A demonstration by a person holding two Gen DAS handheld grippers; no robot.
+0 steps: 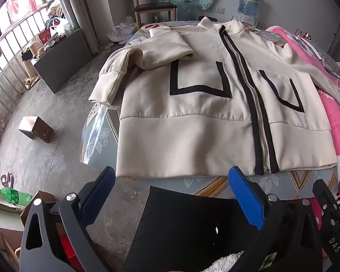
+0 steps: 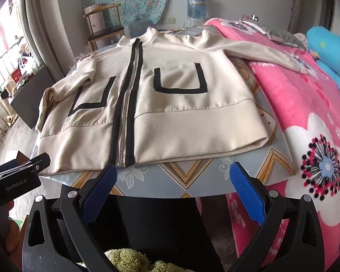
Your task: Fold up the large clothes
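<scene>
A cream zip-up jacket (image 1: pixel 192 117) with black pocket trim lies face up and zipped on a patterned table (image 1: pixel 97 136), hem toward me. It also shows in the right wrist view (image 2: pixel 170 104). Its left sleeve (image 1: pixel 161 52) is folded over the chest. Its right sleeve (image 2: pixel 260 52) stretches out onto the pink blanket. My left gripper (image 1: pixel 171 181) is open and empty, just short of the hem's left half. My right gripper (image 2: pixel 173 176) is open and empty, just short of the hem near the zipper's bottom end.
A bed with a pink flowered blanket (image 2: pixel 306 117) adjoins the table's right side. A wooden chair (image 1: pixel 154 2) and a water jug (image 1: pixel 249 1) stand behind the table. A small box (image 1: pixel 36 129) and a green bottle (image 1: pixel 13 196) lie on the floor at the left.
</scene>
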